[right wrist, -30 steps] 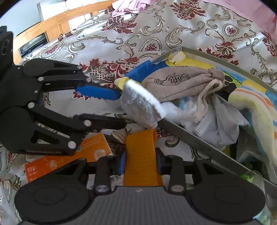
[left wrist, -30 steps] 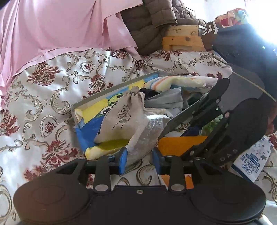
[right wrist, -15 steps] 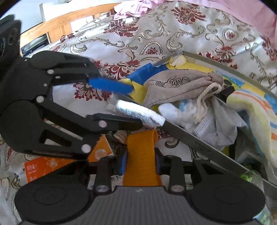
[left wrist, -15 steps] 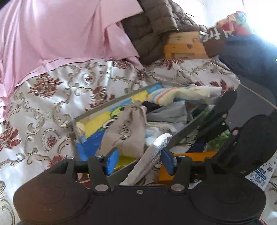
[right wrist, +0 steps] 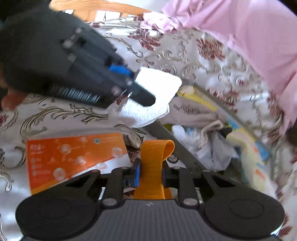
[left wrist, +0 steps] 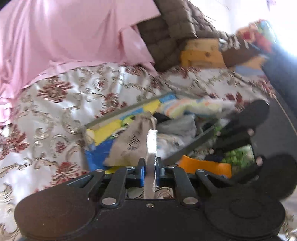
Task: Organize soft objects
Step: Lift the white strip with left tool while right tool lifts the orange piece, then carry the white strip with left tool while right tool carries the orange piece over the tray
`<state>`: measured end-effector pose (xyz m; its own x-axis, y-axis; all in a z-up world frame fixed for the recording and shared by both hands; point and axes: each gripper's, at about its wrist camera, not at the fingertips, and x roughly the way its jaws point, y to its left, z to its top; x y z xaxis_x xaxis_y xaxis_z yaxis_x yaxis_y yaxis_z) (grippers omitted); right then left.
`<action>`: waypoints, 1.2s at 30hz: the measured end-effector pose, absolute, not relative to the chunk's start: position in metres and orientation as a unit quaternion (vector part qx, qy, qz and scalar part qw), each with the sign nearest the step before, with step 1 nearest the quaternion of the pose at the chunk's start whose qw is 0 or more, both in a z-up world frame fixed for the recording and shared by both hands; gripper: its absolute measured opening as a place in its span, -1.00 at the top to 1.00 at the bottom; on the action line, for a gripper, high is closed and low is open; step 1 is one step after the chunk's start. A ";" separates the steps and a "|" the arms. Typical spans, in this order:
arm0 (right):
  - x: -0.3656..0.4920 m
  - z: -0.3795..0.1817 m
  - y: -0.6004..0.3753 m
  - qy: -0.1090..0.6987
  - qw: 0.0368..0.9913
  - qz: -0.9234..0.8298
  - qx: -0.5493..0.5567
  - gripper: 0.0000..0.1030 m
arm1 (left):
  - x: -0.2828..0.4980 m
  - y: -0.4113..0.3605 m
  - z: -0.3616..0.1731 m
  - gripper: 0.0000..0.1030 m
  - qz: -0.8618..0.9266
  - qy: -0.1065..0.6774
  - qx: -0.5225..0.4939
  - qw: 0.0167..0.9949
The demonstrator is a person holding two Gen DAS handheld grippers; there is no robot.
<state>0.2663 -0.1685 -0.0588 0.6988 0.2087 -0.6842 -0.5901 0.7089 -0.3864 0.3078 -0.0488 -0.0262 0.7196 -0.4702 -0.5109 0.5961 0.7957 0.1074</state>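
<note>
Stowing step: left gripper [left wrist: 150, 171] fingers clenched on white towel [left wrist: 151, 146], right gripper [right wrist: 150, 173] fingers closing on orange strip [right wrist: 151, 166]; next, carry both over gray box [right wrist: 174, 140].

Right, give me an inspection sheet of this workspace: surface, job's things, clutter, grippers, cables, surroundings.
Surface: floral bedspread, rumpled.
Job's things: white folded cloth; orange strip; grey-rimmed tray holding a beige drawstring pouch, grey fabric and a striped towel.
Clutter: orange printed packet lying on the bedspread beside the tray.
Grippers: left gripper shut on the white folded cloth; right gripper closing, pads against the orange strip.
Cables: nothing seen.
Surroundings: pink sheet, brown quilted jacket, wooden frame.
</note>
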 end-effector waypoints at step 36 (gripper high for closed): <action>0.330 0.051 -0.238 0.156 0.961 0.196 -0.117 0.82 | 0.330 -0.060 0.064 0.78 -0.195 0.176 0.059 0.963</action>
